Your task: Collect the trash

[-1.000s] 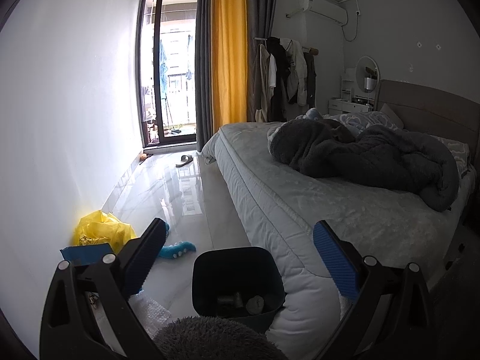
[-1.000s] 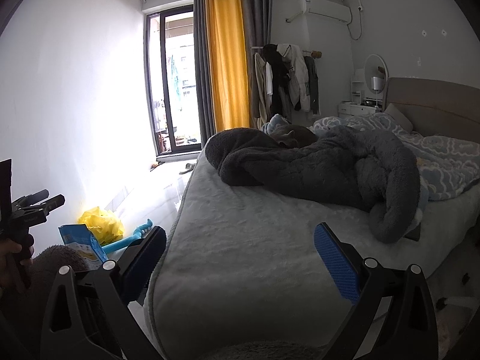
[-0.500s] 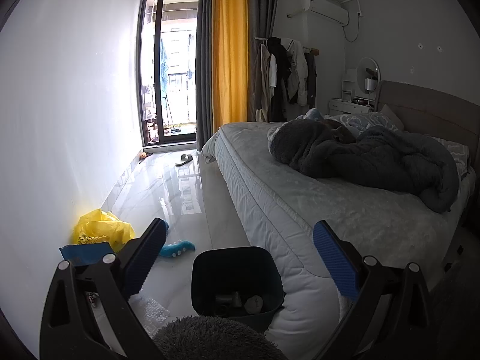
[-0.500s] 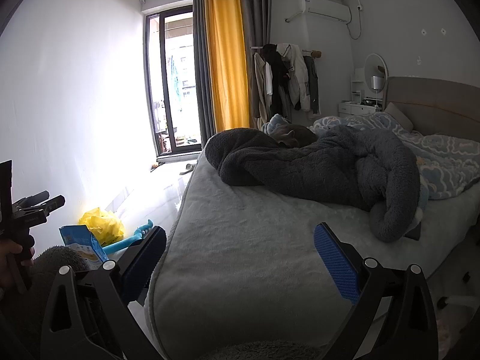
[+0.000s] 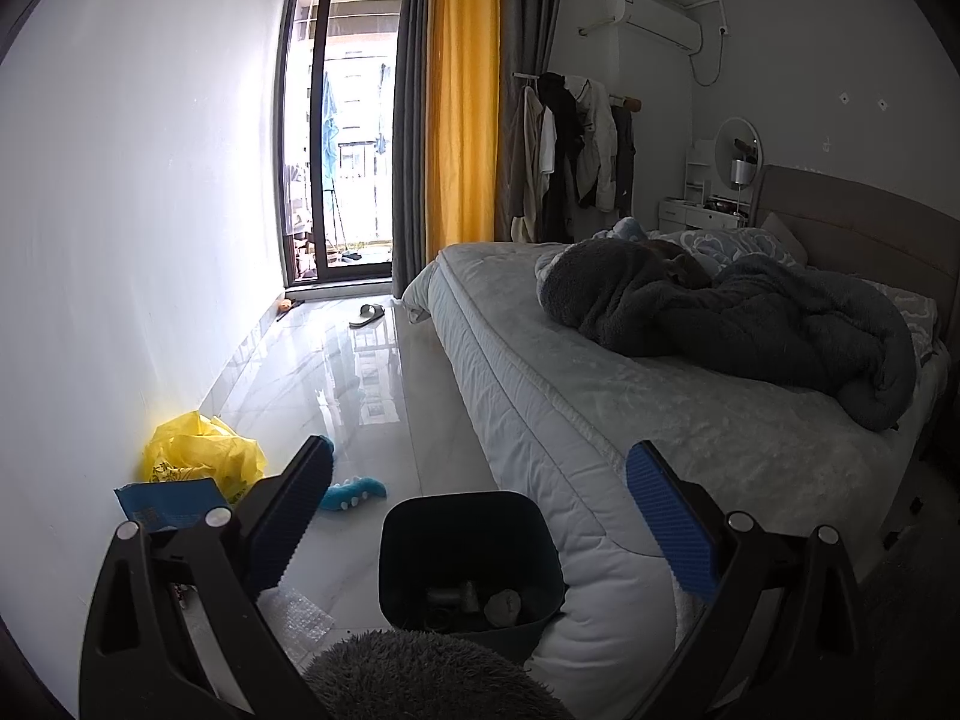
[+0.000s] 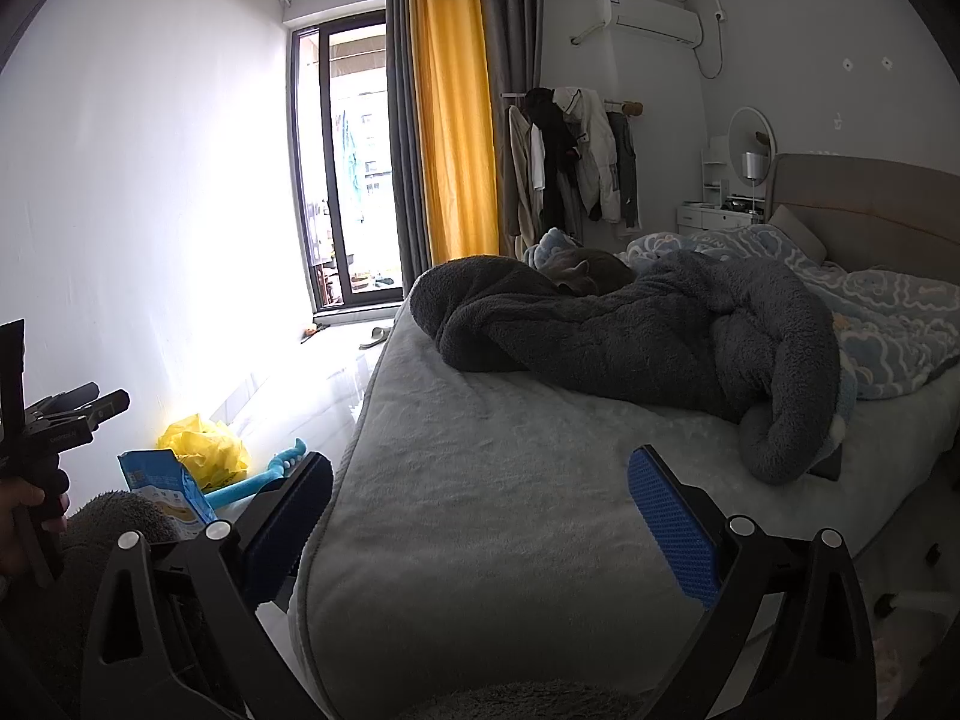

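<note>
Two pairs of tongs are up and level, both pointing down the room toward the balcony door, and both are spread wide with nothing between the blue pads. Left tongs hang low over the floor at the foot corner of the bed, and right between the fingers sits the dark trash bin, tucked against the mattress corner with a few bits of rubbish in the bottom. Over by the wall, a yellow plastic bag lies crumpled on the tiles, a blue snack packet stands just in front of it, and a blue toy lies between them and the bin. A sheet of bubble wrap lies flat on the floor just left of the bin, and only this view catches it, along with the bin itself. Right tongs ride higher, above the mattress, looking across a rumpled grey blanket. From here the bin is hidden, but the left hand shows at the far left edge, fist wrapped round the other tool's handle. Same yellow bag, same blue packet, same blue toy in the gap beside the bed, all well apart from these tongs.
</note>
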### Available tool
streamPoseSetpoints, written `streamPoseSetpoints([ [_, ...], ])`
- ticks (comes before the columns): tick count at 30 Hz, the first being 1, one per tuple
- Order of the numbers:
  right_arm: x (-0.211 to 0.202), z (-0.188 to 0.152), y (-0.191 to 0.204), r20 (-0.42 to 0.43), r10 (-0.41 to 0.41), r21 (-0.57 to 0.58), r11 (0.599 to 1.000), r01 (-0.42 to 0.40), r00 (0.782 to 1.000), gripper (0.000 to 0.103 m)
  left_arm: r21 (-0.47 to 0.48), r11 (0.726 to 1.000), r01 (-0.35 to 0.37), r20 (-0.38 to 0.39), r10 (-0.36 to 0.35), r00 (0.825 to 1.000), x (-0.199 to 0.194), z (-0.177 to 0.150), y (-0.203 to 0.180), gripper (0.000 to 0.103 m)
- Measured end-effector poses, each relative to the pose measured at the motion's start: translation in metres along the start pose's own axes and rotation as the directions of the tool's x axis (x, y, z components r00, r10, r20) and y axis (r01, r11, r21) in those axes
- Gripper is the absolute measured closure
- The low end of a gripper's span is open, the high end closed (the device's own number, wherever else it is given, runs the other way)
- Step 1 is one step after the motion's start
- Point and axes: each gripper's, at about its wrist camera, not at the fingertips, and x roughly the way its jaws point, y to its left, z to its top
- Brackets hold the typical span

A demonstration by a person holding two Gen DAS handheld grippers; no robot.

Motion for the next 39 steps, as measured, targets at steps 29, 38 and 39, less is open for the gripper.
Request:
streamPoseSetpoints([
  [29,0.0003,0.0002,-0.0011,-0.003,0.0,0.001,1.0,0.0,1.0,0.003,0.009,1.0,0.001,0.0,-0.001,1.0,0.0008,0.001,0.0003,0.003],
  [38,-0.0001,0.0001,-0.0005,-0.003,0.0,0.002,1.0,0.0,1.0,0.003,0.013,1.0,-0.001,0.0,0.001,1.0,0.0008,0.0007,0.0004,0.003],
  [39,-0.0001,0.0002,-0.0006,-0.003,0.0,0.002,1.0,0.0,1.0,0.003,0.014,1.0,0.0,-0.001,0.0,1.0,0.0009,0.0008,0.0014,0.003],
])
